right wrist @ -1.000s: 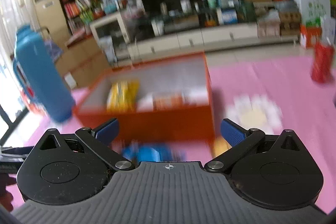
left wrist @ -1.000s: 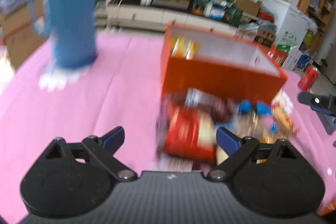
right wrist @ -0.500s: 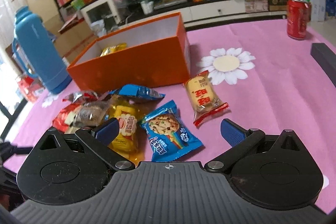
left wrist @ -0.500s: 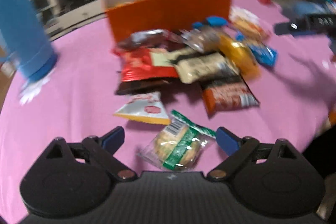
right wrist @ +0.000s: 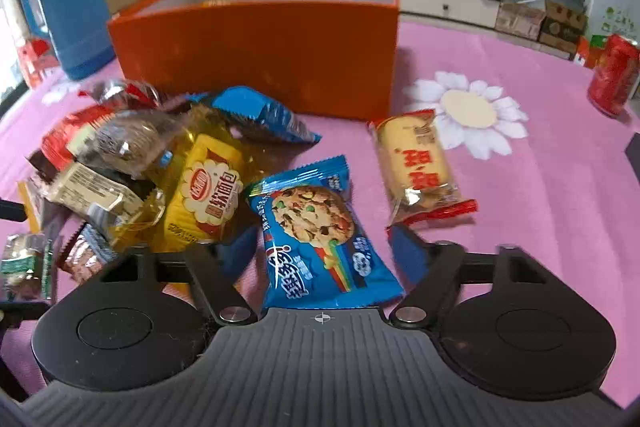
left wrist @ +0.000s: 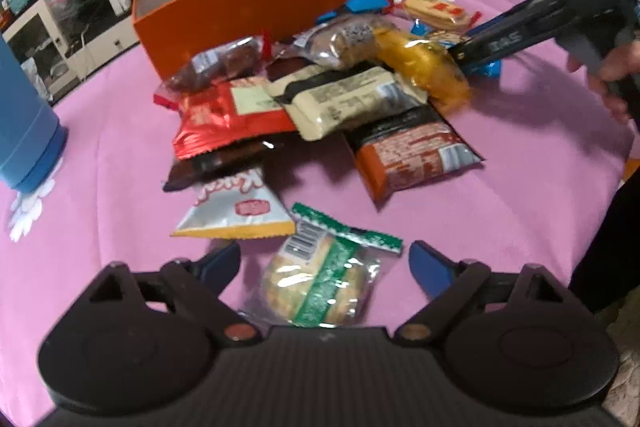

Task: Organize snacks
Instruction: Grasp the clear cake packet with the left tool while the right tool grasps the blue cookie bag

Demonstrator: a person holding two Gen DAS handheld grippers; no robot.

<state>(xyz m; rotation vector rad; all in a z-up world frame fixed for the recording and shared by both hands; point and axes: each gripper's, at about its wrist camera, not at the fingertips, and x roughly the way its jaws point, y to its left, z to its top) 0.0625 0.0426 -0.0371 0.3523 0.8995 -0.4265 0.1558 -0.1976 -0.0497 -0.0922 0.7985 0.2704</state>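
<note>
Right wrist: right gripper point(right wrist: 320, 251) closing around blue cookie packet point(right wrist: 320, 239), seemingly not yet pressing, near orange box point(right wrist: 256, 55) | left gripper point(left wrist: 324, 263) standing released over green-wrapped biscuit point(left wrist: 320, 283) | bare pink cloth point(right wrist: 540, 187) lying beside box.

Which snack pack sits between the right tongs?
The blue chocolate-chip cookie pack lies between the closing right tongs. The yellow bread pack and red-ended cake pack lie outside them.
</note>
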